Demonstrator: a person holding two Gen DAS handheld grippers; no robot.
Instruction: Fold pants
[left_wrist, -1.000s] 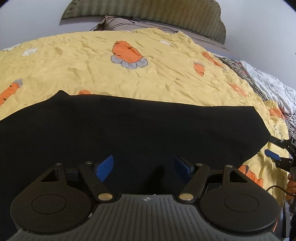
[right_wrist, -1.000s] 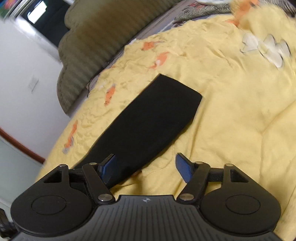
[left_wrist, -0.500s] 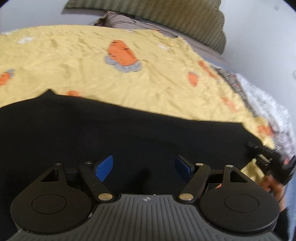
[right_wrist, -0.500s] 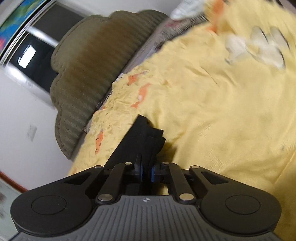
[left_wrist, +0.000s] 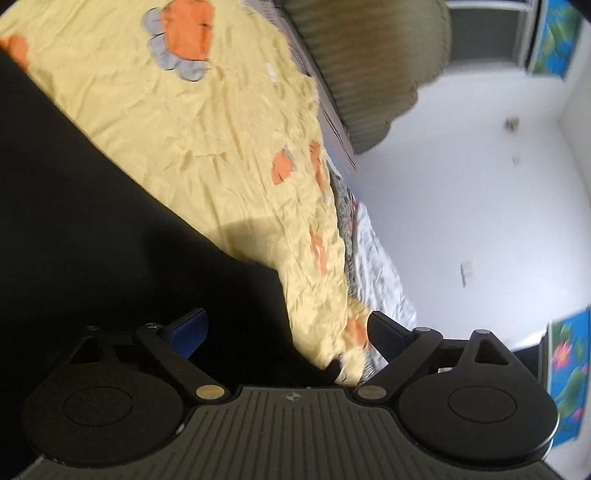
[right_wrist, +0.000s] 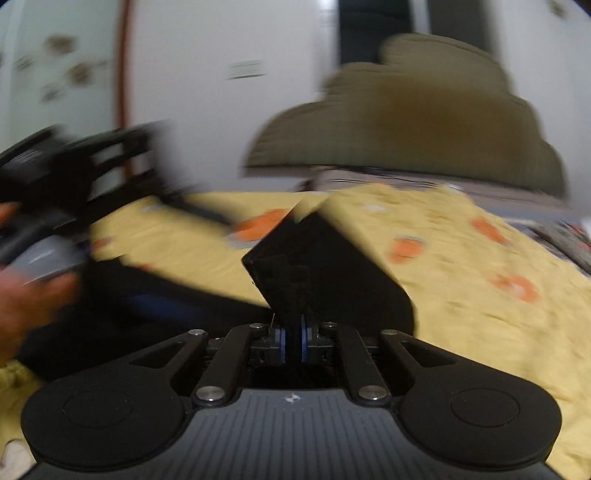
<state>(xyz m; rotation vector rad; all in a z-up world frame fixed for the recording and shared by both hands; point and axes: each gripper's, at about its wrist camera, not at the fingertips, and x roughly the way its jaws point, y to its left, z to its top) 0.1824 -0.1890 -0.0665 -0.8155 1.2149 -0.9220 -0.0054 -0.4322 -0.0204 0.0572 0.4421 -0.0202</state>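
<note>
Both grippers: right (right_wrist: 291, 341) pinches pants (right_wrist: 325, 269) (left (left_wrist: 288, 332) spread).

left wrist: low, tilted over bedspread (left_wrist: 229, 155) | right wrist: low, facing headboard (right_wrist: 424, 122) | shared: both
</note>
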